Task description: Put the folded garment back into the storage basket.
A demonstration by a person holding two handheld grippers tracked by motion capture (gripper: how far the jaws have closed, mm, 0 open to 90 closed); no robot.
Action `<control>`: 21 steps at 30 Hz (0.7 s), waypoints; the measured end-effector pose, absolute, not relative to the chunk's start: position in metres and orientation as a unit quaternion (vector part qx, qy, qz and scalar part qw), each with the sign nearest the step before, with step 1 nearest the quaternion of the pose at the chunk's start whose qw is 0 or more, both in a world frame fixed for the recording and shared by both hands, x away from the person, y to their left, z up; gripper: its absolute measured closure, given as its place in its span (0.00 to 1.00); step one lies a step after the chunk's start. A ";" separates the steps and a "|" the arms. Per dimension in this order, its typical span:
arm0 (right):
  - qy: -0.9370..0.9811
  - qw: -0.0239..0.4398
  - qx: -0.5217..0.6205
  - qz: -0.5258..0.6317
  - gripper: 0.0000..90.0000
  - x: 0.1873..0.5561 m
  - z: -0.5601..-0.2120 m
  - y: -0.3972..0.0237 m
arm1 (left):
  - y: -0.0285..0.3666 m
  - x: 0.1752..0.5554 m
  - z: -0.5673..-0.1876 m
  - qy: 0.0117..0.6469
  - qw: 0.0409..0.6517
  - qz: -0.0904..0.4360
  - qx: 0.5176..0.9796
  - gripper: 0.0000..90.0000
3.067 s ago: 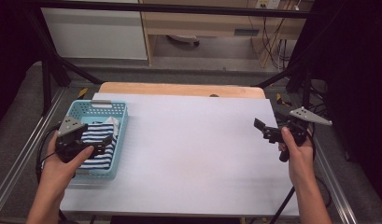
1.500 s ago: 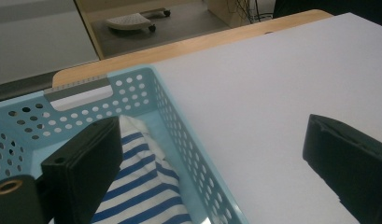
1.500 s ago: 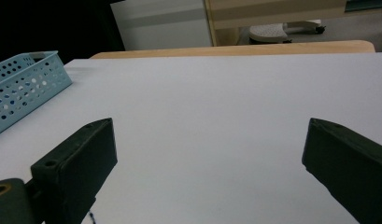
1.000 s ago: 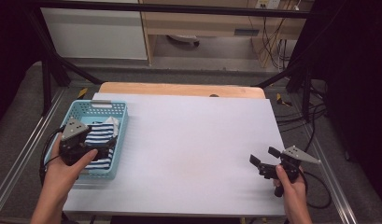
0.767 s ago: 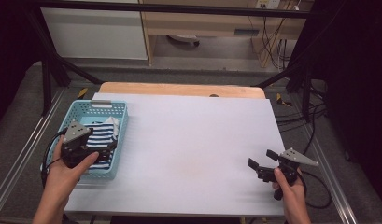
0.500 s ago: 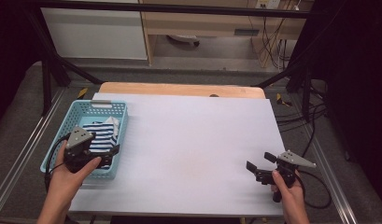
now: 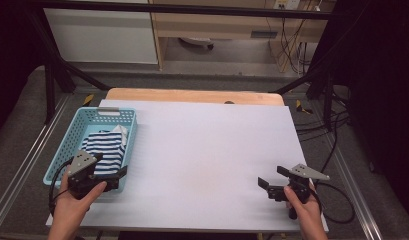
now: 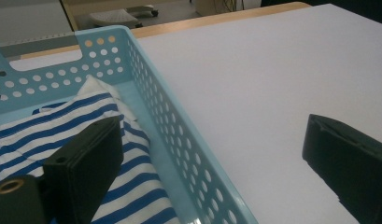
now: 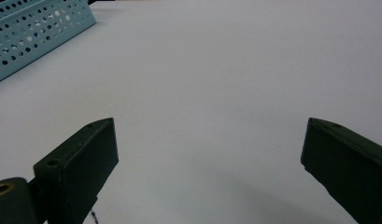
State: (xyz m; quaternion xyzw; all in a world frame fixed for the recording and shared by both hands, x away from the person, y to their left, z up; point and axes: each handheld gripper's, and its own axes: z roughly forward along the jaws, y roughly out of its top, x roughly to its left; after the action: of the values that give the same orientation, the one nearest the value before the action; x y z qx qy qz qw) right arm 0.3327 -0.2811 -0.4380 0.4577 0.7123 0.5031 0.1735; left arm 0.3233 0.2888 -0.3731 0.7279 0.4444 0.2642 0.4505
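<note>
Left hand-held gripper (image 7: 123, 171) is hovering at the near right corner of the light blue perforated basket (image 7: 74, 135), jaws standing wide apart and gripping nothing. In the left gripper view one jaw is sitting over the blue-and-white striped garment (image 8: 62, 135) inside the basket (image 8: 179, 144); the other is hanging outside the basket wall, over the bare white bench (image 8: 272, 74). The striped garment (image 7: 103, 146) is lying folded in the basket, a white part showing at its far end. The basket is sitting at the left edge of the bench (image 7: 202, 150).

Right hand-held gripper (image 7: 270, 177) is resting low near the front right corner of the bench, well apart from the basket, jaws spread wide and empty. In the right gripper view they are pointing across the white surface toward the basket (image 9: 34, 32).
</note>
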 end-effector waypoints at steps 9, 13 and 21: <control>0.727 0.164 0.444 0.497 0.05 0.334 -0.441 -0.266 | 0.292 0.324 -0.374 0.447 0.454 0.264 0.724 0.06; 0.728 0.162 0.438 0.501 0.05 0.336 -0.441 -0.259 | 0.292 0.325 -0.375 0.447 0.454 0.265 0.724 0.06; 0.729 0.174 0.419 0.512 0.06 0.340 -0.441 -0.247 | 0.290 0.324 -0.375 0.442 0.456 0.267 0.725 0.06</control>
State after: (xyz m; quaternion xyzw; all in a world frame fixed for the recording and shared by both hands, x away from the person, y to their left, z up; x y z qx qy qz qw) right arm 0.3395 -0.2474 -0.4412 0.4195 0.7289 0.5124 0.1737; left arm 0.3243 0.2899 -0.3750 0.7249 0.4421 0.2673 0.4556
